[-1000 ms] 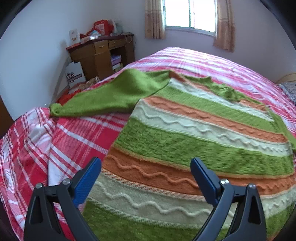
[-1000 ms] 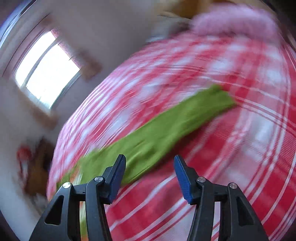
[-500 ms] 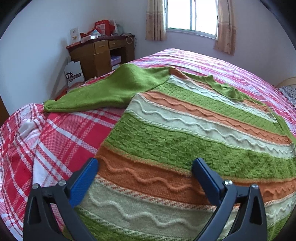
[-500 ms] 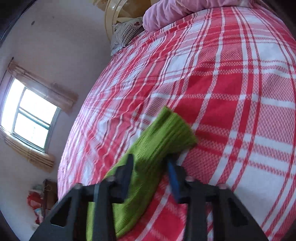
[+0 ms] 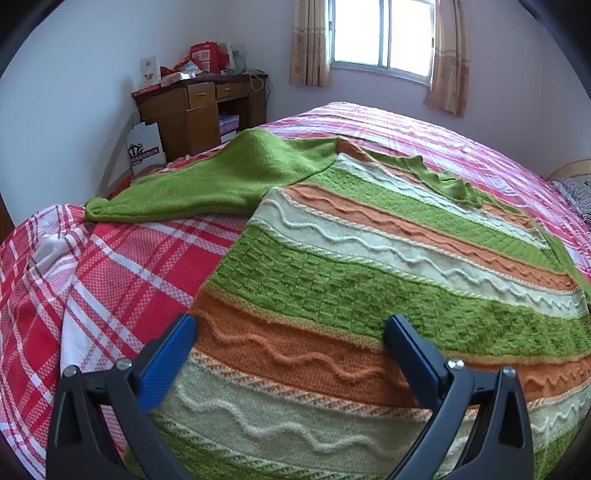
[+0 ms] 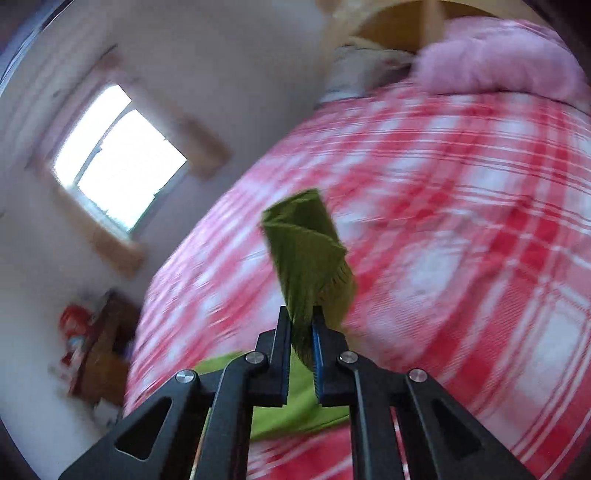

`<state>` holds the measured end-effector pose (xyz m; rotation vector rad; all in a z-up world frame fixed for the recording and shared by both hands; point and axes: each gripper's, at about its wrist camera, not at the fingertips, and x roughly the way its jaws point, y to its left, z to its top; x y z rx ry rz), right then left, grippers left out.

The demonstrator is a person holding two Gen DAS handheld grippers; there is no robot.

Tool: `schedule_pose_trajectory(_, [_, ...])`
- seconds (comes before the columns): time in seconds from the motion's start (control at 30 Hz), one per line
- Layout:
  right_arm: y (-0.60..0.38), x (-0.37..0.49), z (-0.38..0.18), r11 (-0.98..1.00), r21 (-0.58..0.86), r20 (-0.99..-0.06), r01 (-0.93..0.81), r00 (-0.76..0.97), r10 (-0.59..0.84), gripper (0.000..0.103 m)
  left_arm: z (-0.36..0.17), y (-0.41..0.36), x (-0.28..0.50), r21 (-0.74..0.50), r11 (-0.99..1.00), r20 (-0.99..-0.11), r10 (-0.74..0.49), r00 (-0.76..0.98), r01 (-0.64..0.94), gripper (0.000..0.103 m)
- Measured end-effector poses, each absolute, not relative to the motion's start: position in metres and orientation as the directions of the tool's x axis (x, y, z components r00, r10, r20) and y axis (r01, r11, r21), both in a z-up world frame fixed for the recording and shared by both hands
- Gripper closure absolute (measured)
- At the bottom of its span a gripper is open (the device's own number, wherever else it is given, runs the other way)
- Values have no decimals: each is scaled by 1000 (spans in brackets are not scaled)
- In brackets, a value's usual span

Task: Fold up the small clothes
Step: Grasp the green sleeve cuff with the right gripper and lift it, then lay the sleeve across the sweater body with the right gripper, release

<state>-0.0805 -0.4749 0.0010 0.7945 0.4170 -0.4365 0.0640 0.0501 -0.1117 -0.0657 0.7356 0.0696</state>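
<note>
Two grippers we log. The right gripper [image 6: 301, 325] has just closed its jaws and is clamped on the green sleeve [image 6: 306, 254], whose cuff stands up past the fingertips, lifted off the plaid bedspread [image 6: 461, 258] (the view is blurred). The left gripper [image 5: 291, 336] hangs with jaws wide apart, nothing between them, over the sweater [image 5: 369, 280], which lies flat on the bed, other sleeve spread toward the desk [image 5: 199, 110]. Beyond, we note a curtained window [image 5: 384, 35].
</note>
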Motion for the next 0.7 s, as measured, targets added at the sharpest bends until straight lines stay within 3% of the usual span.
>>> schedule_pose_trajectory(0.3, [-277,37,20,779,602,-471,175,866,169,93,-111,54,61,-72,995,-657,1,754,-64,0])
schedule_pose_trajectory(0.6, [-117,147,-55,790,604,-546,-106,667,507,93,-110,71,54,-200,979,-610,-106,785,-23,0])
schedule_pose_trajectory(0.7, [-79,166,-84,796,580,-589,-174,585,558,92,-109,73,54,-227,974,-598,-127,791,-15,0])
